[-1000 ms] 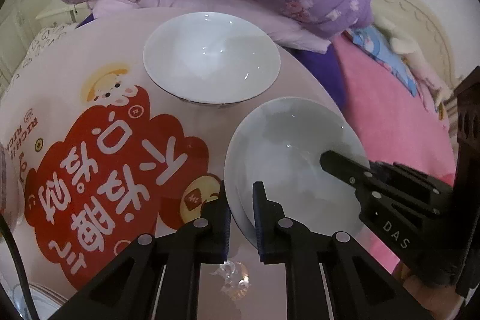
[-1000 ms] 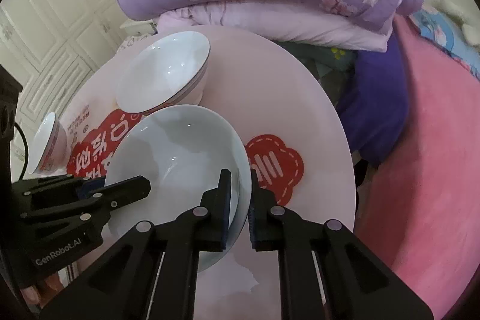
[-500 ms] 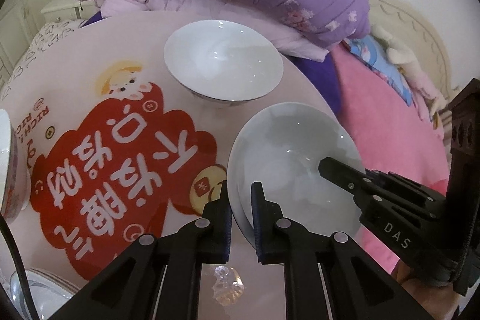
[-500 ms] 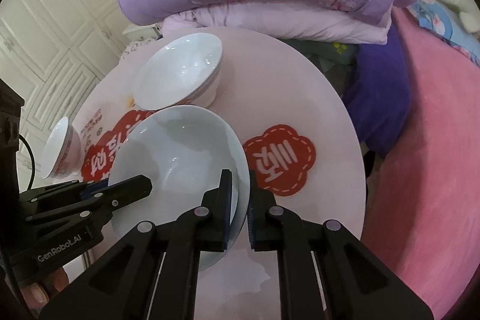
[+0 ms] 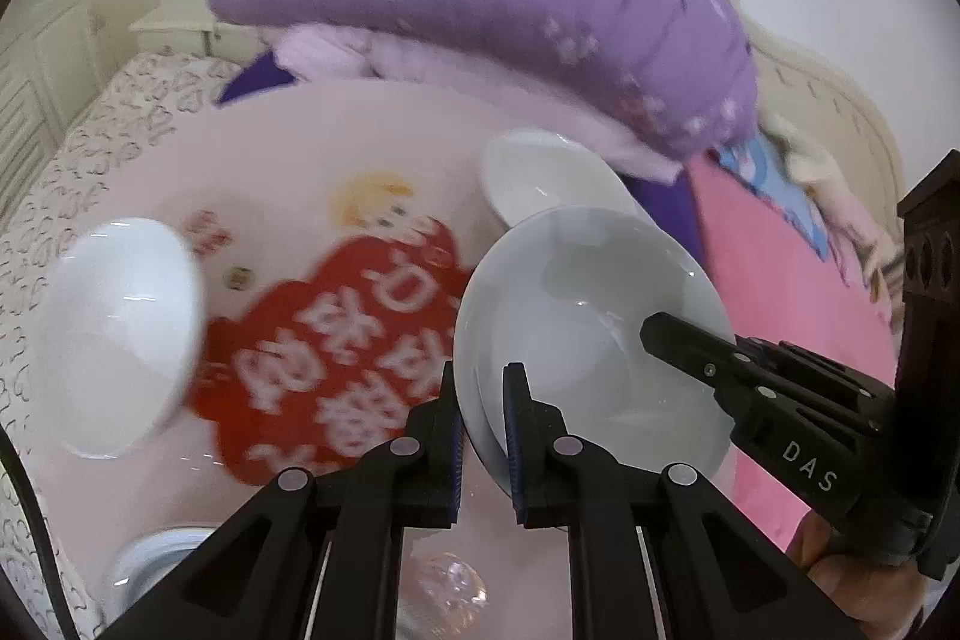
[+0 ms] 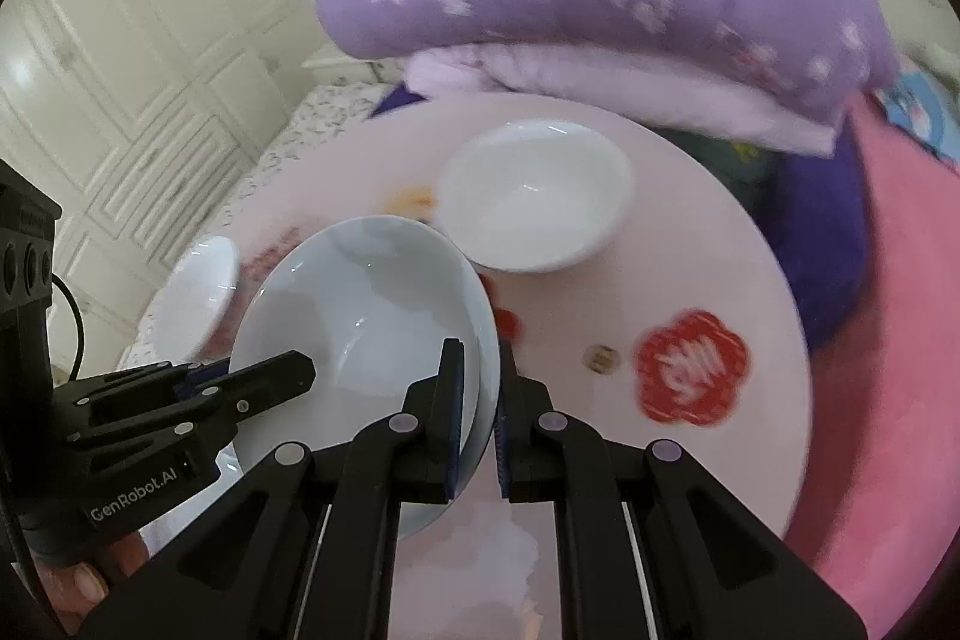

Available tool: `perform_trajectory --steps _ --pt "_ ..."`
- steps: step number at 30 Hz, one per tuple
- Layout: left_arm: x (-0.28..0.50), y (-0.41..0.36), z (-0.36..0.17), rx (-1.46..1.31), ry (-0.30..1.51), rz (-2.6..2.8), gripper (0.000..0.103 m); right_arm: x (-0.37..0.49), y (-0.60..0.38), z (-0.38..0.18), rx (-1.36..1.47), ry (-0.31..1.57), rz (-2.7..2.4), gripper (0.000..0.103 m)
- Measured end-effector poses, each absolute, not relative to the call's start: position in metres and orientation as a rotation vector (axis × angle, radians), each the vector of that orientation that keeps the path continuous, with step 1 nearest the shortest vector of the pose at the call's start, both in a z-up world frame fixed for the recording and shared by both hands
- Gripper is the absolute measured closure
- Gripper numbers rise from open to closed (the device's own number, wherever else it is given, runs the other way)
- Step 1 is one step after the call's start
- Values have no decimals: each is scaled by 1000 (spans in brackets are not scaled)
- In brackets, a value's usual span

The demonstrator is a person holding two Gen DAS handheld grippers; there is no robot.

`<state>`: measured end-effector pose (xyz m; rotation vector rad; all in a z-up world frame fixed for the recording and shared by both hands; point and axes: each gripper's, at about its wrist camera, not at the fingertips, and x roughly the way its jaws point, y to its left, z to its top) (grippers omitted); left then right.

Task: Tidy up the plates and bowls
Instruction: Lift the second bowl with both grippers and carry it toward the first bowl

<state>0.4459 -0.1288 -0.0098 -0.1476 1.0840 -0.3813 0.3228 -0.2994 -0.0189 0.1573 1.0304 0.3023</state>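
You are carrying the pale plate (image 5: 576, 316) above the round table (image 6: 708, 244), so the step in hand is the transfer to a stack. Next you must keep both hands level and lower together. The left gripper (image 5: 483, 424) pinches its near left rim and the right gripper (image 6: 480, 412) its near right rim. One white bowl (image 6: 534, 196) stands far, another bowl (image 5: 114, 334) left.

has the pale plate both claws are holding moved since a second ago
Yes. In the right wrist view the plate has lifted off the pink table and now overlaps the white bowl it earlier sat short of.
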Motion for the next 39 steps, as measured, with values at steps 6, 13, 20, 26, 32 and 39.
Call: perform_trajectory --steps 6,13,20,26,32,39 --pt "436 -61 19 -178 1028 -306 94 333 -237 2 126 999 389 94" --pt "415 -1 43 -202 985 -226 94 342 -172 16 87 990 470 94" --pt "396 40 50 -214 971 -158 94 353 -123 12 57 1015 527 94" --pt "399 52 42 -215 999 -127 94 362 -98 -4 30 1057 547 94" --pt "425 51 28 -215 1030 -118 94 370 -88 -22 18 1099 548 94" --pt "449 52 7 -191 1064 -111 93 375 -80 -35 -3 1135 539 94"
